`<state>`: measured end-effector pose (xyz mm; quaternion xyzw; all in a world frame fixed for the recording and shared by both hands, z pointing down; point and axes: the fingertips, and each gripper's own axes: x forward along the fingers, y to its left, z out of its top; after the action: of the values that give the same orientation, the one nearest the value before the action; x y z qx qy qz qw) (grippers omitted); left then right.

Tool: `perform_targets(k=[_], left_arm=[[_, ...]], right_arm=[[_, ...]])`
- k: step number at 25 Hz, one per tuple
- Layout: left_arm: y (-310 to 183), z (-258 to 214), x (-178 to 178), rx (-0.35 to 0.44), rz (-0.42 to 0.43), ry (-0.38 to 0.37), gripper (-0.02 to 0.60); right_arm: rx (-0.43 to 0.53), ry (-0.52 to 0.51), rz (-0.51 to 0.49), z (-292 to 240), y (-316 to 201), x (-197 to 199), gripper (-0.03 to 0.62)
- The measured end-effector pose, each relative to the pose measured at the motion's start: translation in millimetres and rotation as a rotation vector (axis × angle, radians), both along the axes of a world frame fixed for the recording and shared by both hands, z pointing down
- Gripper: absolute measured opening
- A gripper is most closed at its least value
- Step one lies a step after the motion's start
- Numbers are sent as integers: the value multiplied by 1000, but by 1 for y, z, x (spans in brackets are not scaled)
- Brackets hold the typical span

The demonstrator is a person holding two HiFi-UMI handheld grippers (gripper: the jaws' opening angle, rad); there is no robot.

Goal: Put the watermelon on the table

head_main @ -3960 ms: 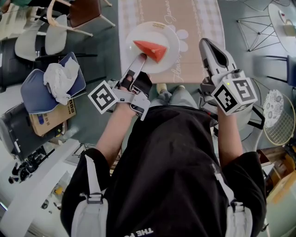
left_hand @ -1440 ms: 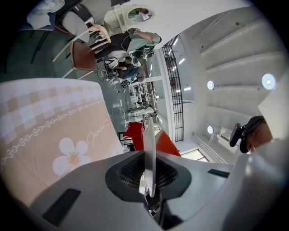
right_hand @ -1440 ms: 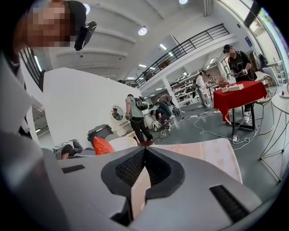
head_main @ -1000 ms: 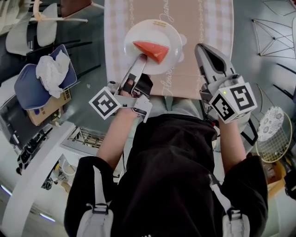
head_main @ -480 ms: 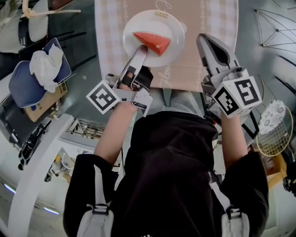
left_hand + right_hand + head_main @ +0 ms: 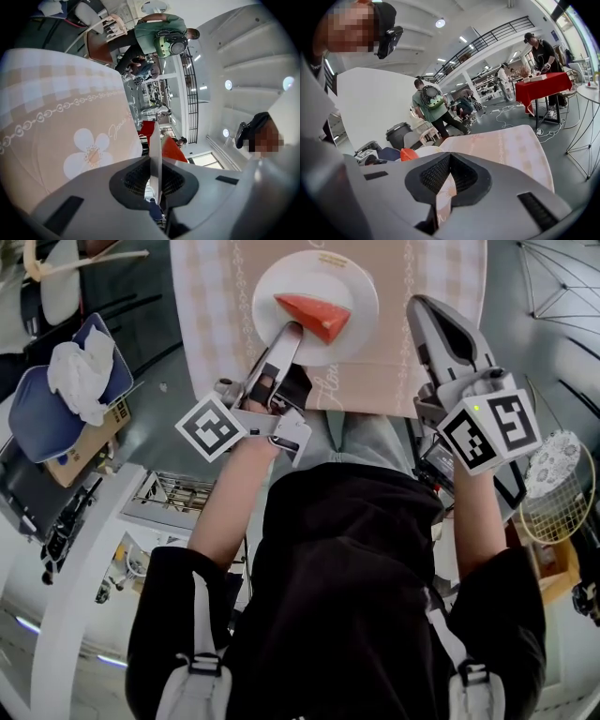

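Note:
A red watermelon slice [image 6: 312, 315] lies on a white plate [image 6: 352, 282] over the beige tablecloth of the table [image 6: 422, 268]. My left gripper [image 6: 291, 331] is shut on the plate's near rim. In the left gripper view the thin rim [image 6: 155, 154] stands edge-on between the jaws, with the watermelon [image 6: 172, 151] just beyond. My right gripper [image 6: 422, 307] hovers to the right of the plate, shut with nothing in it. The right gripper view shows the watermelon [image 6: 408, 154] and plate [image 6: 429, 151] at its left. Whether the plate touches the table I cannot tell.
A chair with a blue cushion and a white cloth [image 6: 66, 381] stands to the left, above a cardboard box [image 6: 89, 451]. A wire basket [image 6: 553, 488] sits to the right and a wire frame [image 6: 553, 277] at the upper right. People stand by a red-clothed table [image 6: 543, 86] far off.
Both grippers have sunk toward the table, and the plate with the watermelon has stayed in the left gripper. The table and plate have slid upward in the head view.

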<state>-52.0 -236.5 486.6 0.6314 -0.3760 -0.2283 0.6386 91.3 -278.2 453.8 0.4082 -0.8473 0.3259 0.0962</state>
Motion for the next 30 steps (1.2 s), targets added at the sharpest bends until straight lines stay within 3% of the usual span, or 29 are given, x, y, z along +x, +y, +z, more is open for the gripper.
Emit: perform_targets(k=[16,30], left_arm=[[-9,43,8,-22,43,-35,26],[2,97,19,-96,37,-26,28]], right_arm=[[-71,12,24,33,-5,18,14],[-129,11,20,65,7,27,15]])
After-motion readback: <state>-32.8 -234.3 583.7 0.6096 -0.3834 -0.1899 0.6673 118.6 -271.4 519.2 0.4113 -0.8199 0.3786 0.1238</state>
